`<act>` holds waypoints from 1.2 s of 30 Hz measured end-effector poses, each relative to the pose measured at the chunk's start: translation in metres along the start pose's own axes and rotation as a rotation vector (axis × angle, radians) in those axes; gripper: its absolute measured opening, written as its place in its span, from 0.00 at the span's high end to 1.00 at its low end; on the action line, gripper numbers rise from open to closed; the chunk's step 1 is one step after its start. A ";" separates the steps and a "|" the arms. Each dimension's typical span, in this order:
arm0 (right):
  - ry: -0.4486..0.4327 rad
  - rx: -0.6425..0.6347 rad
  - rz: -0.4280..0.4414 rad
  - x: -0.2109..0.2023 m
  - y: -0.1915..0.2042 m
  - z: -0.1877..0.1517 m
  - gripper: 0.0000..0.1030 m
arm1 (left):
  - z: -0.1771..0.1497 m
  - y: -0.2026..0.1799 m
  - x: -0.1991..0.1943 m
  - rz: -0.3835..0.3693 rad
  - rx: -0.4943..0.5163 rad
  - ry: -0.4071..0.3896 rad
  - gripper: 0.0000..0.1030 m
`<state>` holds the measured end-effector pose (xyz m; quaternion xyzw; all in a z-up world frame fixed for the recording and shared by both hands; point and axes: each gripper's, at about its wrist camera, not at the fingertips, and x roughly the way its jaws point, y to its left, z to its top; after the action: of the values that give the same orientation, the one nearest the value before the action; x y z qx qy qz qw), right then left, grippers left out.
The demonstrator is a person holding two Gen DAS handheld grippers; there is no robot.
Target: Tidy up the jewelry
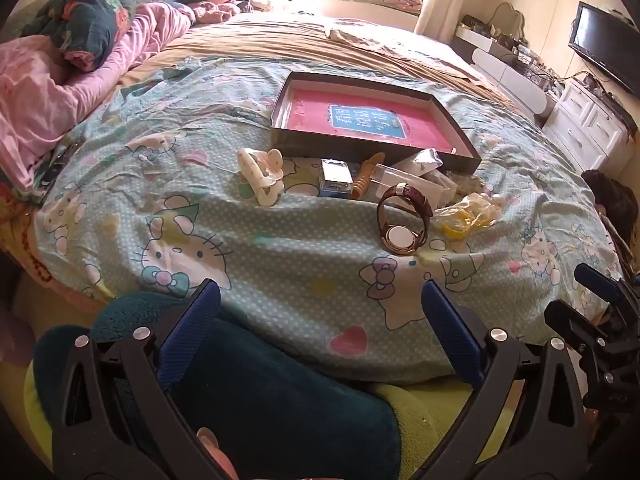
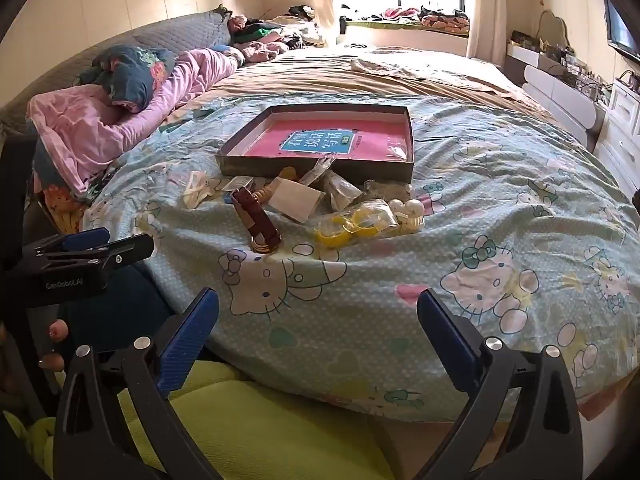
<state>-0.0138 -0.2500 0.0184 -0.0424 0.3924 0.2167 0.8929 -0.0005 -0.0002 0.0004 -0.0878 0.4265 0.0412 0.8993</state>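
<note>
We hold the left gripper (image 1: 320, 300) and right gripper (image 2: 318, 308) at the bottom of each frame, jaws spread wide and holding nothing. At centre, on the cartoon-print bedspread (image 1: 280, 280), a brown-strapped watch (image 1: 404, 220), a cream hair clip (image 1: 262, 178) and bagged yellow rings (image 2: 352, 224) lie just in front of a shallow pink-lined box (image 1: 372, 120).

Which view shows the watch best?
The left wrist view: the watch stands on its edge on the bedspread, and its round case and the whole loop of brown strap face the camera. In the right wrist view the watch is seen edge-on, so the strap shows but the case is mostly hidden.
</note>
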 end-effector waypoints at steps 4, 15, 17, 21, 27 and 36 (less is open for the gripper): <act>-0.004 0.001 0.004 -0.001 0.000 0.000 0.04 | 0.002 -0.002 -0.003 -0.003 0.008 0.000 0.09; -0.016 -0.003 0.013 -0.005 0.005 0.000 0.04 | 0.002 -0.007 -0.006 0.000 0.015 -0.004 0.09; -0.018 -0.005 0.013 -0.006 0.005 0.001 0.04 | 0.002 -0.004 -0.007 -0.006 0.014 -0.008 0.09; -0.019 -0.005 0.014 -0.007 0.005 0.001 0.04 | 0.001 -0.004 -0.008 -0.007 0.015 -0.011 0.09; -0.020 -0.007 0.013 -0.008 0.006 0.001 0.04 | 0.002 -0.003 -0.010 -0.007 0.015 -0.014 0.09; -0.025 -0.011 0.012 -0.010 0.008 0.003 0.04 | 0.002 -0.003 -0.010 -0.005 0.015 -0.014 0.09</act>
<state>-0.0206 -0.2458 0.0283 -0.0421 0.3803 0.2247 0.8962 -0.0045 -0.0029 0.0100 -0.0818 0.4202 0.0362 0.9030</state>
